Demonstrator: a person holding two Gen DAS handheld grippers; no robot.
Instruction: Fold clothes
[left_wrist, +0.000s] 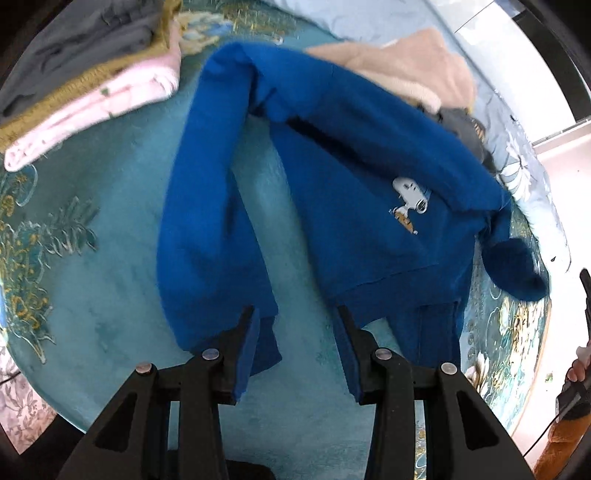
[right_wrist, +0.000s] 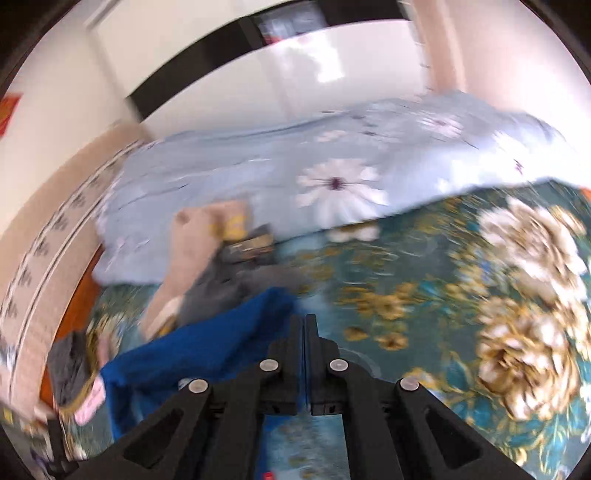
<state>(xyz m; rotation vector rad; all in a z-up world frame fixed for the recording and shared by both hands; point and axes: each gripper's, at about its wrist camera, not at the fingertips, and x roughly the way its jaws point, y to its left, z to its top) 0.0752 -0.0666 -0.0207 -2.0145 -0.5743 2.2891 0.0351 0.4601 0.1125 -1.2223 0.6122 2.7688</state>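
A blue sweatshirt (left_wrist: 332, 192) with a small white cartoon print lies spread on the teal floral bedspread (left_wrist: 110, 288), one sleeve running toward me. My left gripper (left_wrist: 295, 314) is open just above the sleeve cuff and hem, holding nothing. In the right wrist view the blue sweatshirt (right_wrist: 207, 347) lies left of my right gripper (right_wrist: 304, 317). Its jaws are closed together. The view is blurred and I cannot tell whether cloth is pinched between them.
A stack of folded grey, mustard and pink clothes (left_wrist: 85, 74) sits at the upper left. A beige and dark heap of unfolded clothes (left_wrist: 413, 70) lies behind the sweatshirt. A light blue flowered quilt (right_wrist: 332, 173) is bunched at the far side of the bed.
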